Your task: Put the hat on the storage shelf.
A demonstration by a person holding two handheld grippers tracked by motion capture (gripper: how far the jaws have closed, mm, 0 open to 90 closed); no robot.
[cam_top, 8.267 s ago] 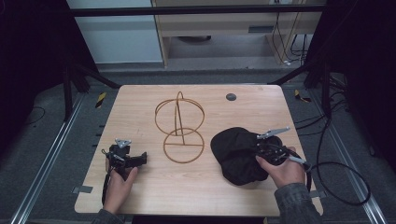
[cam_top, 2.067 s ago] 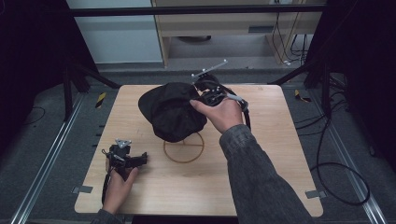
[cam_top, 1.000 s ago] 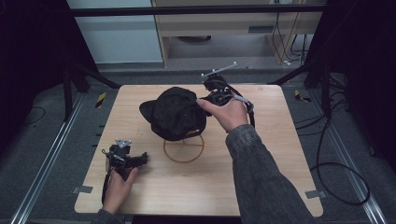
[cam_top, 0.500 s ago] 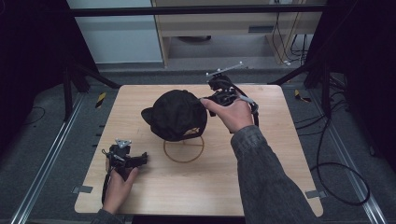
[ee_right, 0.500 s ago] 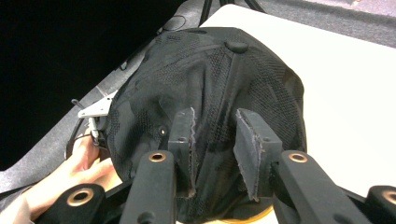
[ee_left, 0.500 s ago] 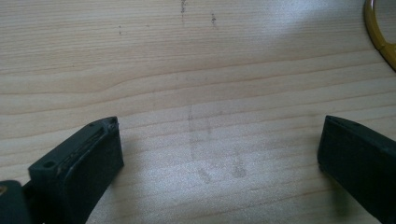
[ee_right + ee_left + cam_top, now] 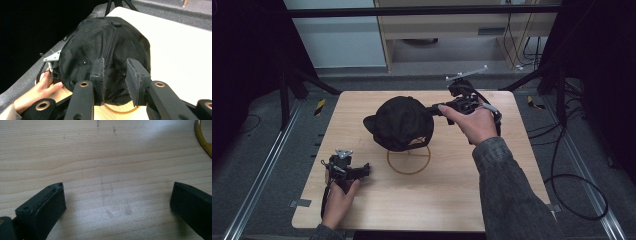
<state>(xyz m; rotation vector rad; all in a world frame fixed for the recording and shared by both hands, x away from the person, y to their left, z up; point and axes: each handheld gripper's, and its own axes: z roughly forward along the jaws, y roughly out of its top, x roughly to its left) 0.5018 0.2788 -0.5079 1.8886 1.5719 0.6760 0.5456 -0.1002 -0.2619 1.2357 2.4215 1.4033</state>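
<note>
Two tools: my right tool (image 7: 435, 111) has let go of the cap (image 7: 402, 122), now draped on the stand (image 7: 408, 160); my left tool (image 7: 362, 170) rests spread apart nearby.

Black mesh-backed cap (image 7: 402, 122), button on top of the crown, sitting dome-up on the wire stand (image 7: 408, 159), mid-desk. Brim points to the left side of the desk. Stand's gold ring base lies flat below, partly under the cap.
</note>
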